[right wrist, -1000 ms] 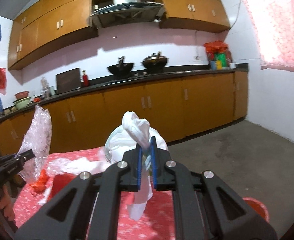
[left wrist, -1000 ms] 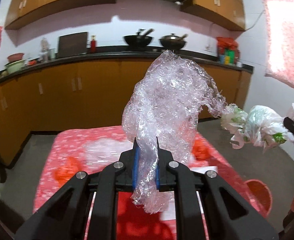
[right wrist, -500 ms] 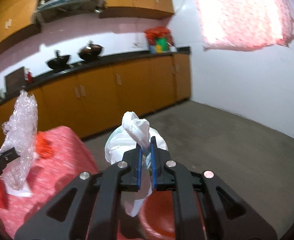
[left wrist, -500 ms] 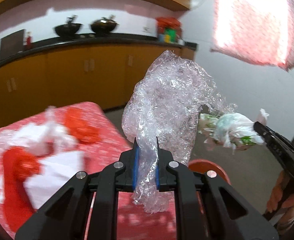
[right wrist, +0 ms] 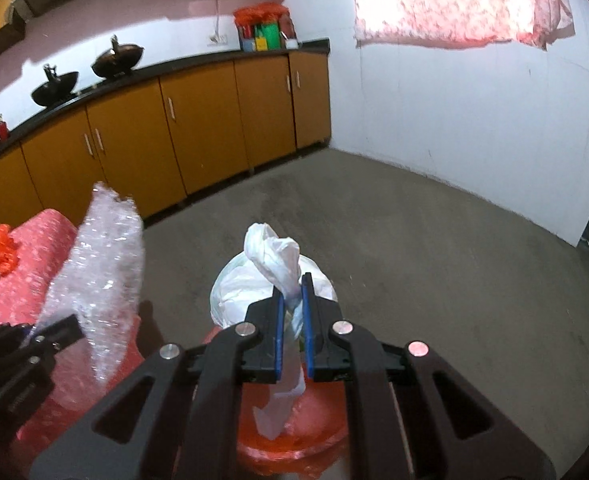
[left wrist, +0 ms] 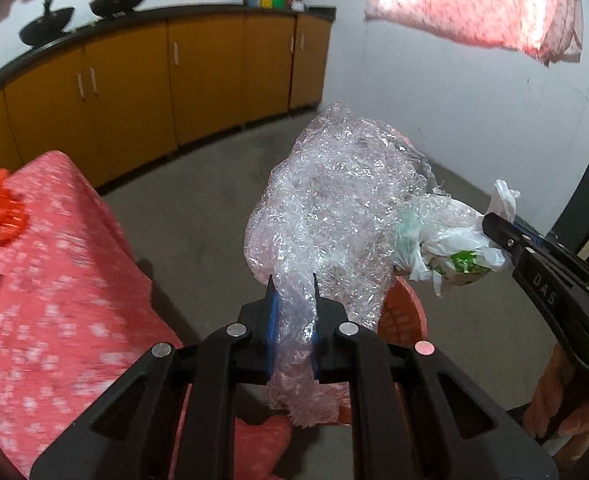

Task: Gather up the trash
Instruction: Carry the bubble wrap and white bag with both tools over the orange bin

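The left gripper (left wrist: 293, 292) was clamped on the lower tail of a crumpled sheet of clear bubble wrap (left wrist: 334, 208), which billowed up toward twelve o'clock of its blue-lined jaws. The right gripper (right wrist: 293, 292) was pinched on the twisted neck of a knotted white plastic bag (right wrist: 270, 280); the bag's bulging body sat just beyond the fingertips, and a loose strip hung down toward six o'clock. Directly beneath both loads sat a round orange plastic bin (right wrist: 294, 436) on the grey concrete floor (right wrist: 414, 240). At nine o'clock stood a table under a pink patterned cloth (left wrist: 54, 280), with a crumpled orange scrap (left wrist: 2, 208) lying near its far edge. The step in hand looked like the drop-off: both pieces hung over the bin. The next move probably called for lowering slightly and opening each pair of jaws, so the light bubble wrap fell inside rather than drifting past the rim.
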